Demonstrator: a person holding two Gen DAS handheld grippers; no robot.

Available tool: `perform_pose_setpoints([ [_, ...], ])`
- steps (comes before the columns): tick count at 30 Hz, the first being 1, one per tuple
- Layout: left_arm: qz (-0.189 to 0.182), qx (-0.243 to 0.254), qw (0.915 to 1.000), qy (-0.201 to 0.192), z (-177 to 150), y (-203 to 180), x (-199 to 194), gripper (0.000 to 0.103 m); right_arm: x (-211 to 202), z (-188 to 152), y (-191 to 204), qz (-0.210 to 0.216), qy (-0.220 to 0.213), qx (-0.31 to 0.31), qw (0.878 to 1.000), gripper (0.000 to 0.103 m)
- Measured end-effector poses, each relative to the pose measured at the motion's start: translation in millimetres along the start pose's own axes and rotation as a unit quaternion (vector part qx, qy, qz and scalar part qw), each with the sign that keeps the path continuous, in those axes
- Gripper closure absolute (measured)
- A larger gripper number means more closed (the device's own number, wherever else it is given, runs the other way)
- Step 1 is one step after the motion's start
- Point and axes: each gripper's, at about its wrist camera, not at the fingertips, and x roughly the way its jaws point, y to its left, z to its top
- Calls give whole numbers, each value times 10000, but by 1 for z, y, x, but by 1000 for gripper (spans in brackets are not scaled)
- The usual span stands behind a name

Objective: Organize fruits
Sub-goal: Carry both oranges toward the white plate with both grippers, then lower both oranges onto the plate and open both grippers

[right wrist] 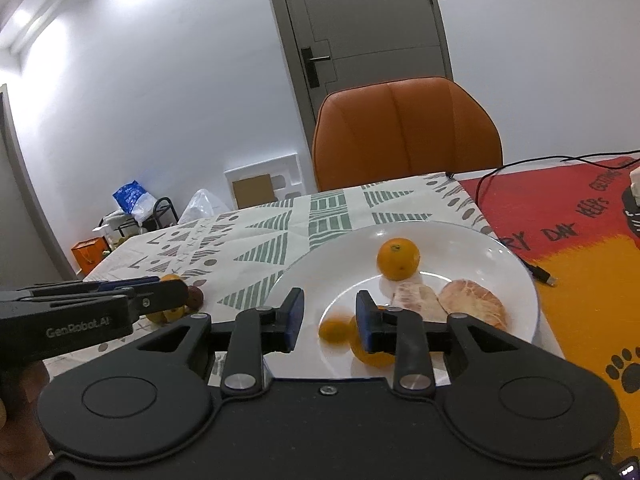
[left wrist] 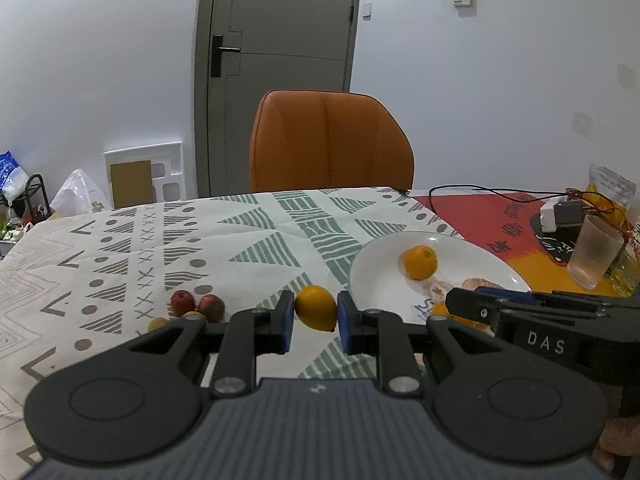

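Observation:
My left gripper is shut on a yellow lemon, held just above the patterned tablecloth left of the white plate. An orange sits on the plate. My right gripper is open over the plate's near side. A small blurred orange fruit lies on the plate between its fingers, a second partly behind the right finger. An orange and two peeled citrus halves lie further back.
Two small red fruits and small yellow ones lie on the cloth at left. An orange chair stands at the far table edge. A plastic cup, charger and cables sit at right on the red mat.

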Motion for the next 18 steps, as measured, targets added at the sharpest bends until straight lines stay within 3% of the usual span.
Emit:
perform_pose_setpoints([
  [18, -446, 278, 9985, 128, -1, -47, 20, 82, -27, -15, -28, -217, 21, 258, 9994, 71],
])
